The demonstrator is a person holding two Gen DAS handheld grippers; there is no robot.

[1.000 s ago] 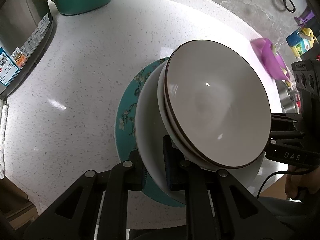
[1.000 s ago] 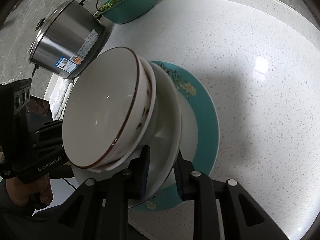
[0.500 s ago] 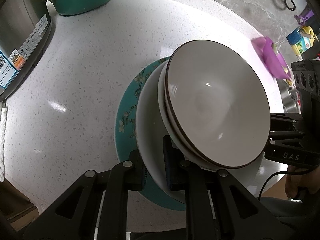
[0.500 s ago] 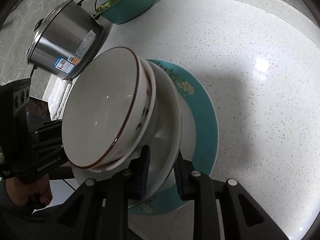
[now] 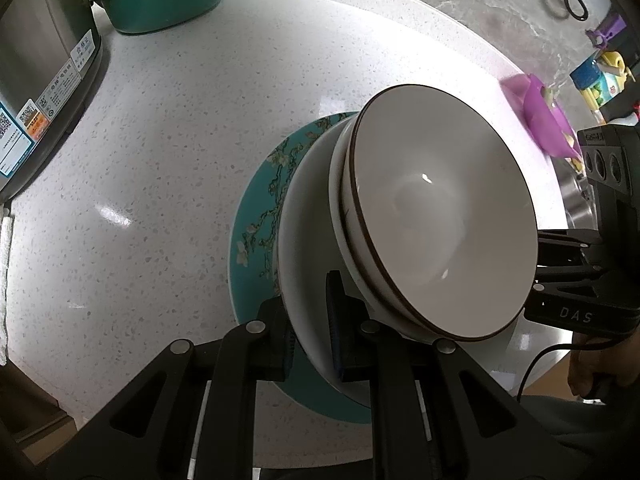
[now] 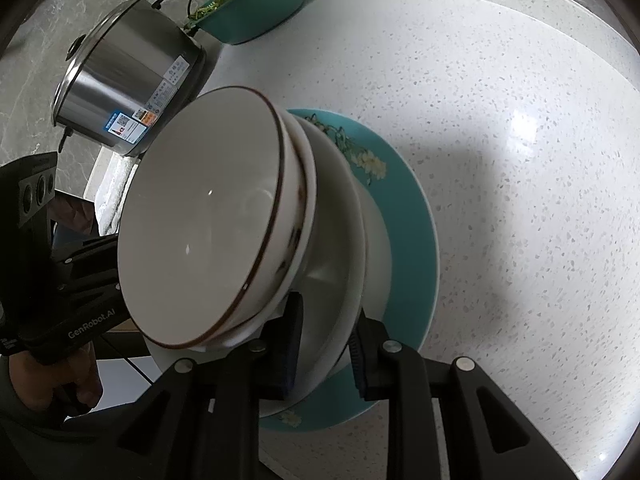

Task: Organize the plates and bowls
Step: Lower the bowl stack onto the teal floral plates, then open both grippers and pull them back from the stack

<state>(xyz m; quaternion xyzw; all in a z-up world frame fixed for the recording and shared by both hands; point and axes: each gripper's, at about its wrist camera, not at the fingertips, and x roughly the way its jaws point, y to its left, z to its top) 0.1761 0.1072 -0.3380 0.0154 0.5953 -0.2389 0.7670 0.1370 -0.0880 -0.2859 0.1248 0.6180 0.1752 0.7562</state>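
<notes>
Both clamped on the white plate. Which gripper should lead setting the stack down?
Neither clearly: left gripper and right gripper clamp opposite rims of the white plate carrying the bowls. Lower together.

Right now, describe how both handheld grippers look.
Both are matte black with angular linkage arms, silver rivets and blue-padded fingers. The right gripper reads "DAS" and trails a black cable. The left gripper reads "GenRobot.AI" and has three round ports.

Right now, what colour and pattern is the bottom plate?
Teal with a pale blossom-branch pattern on the bottom plate; left wrist view shows it best.
</notes>
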